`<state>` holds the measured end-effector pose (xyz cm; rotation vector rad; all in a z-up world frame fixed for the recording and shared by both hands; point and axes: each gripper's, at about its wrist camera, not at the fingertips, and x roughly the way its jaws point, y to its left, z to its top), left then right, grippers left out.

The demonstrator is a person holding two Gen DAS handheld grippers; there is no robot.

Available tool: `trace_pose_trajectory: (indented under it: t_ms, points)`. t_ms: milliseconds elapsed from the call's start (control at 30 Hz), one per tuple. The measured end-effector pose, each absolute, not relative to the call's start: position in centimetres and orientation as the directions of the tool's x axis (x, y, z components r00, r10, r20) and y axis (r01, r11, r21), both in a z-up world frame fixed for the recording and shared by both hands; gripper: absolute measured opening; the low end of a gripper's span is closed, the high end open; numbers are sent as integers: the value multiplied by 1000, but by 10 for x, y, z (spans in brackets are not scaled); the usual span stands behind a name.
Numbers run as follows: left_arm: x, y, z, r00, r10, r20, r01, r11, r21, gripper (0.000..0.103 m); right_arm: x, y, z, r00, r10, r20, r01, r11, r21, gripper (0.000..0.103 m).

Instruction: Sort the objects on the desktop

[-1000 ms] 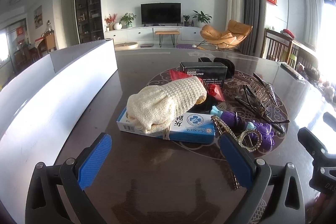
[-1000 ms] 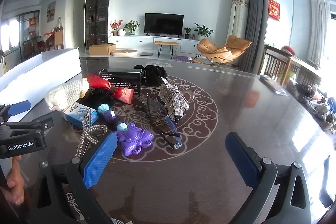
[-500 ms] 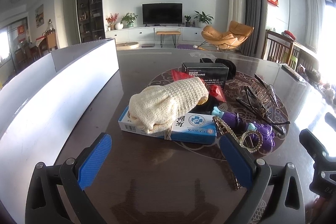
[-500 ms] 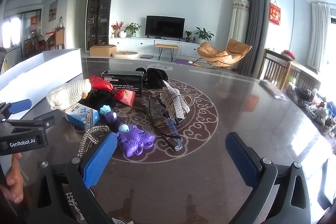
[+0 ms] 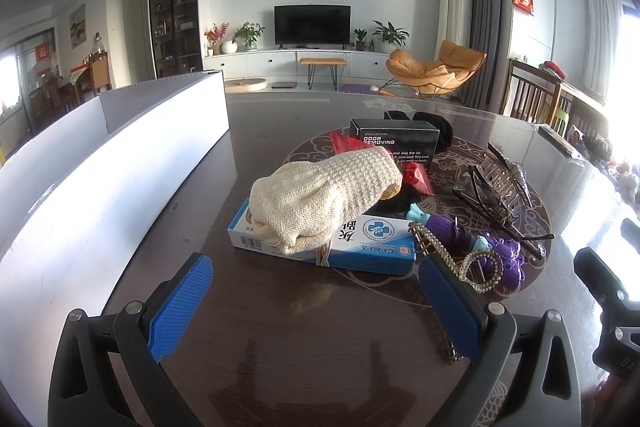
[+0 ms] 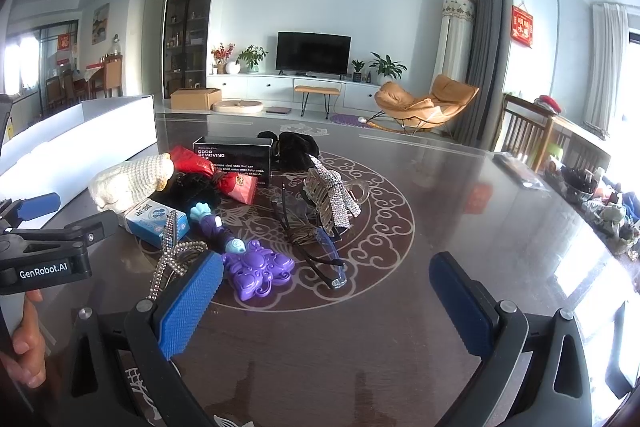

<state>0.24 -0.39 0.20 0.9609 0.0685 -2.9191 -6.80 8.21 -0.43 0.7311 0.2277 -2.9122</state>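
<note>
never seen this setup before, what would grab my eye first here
Probably the cream knitted pouch, lying on top of a blue and white box at the near left of a heap on the dark table. Next, the bright purple toy at the heap's near edge, and the long white bin along the table's left side.

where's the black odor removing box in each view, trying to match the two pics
Left wrist view: the black cardboard box printed ODOR REMOVING stands upper centre, behind the cream knitted pouch.
Right wrist view: the same box sits left of centre, behind the red packet.
Shared landmark: the blue and white carton under the pouch.
</note>
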Motion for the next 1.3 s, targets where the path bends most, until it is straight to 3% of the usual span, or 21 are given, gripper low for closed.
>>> trace_pose_trajectory:
  t_ms: [1300]
  points:
    - [0,-6,-11,-795,-49,-605,99,-994,-49,103,-68,81,-5,-873,-92,-478,165,-980,-112,103]
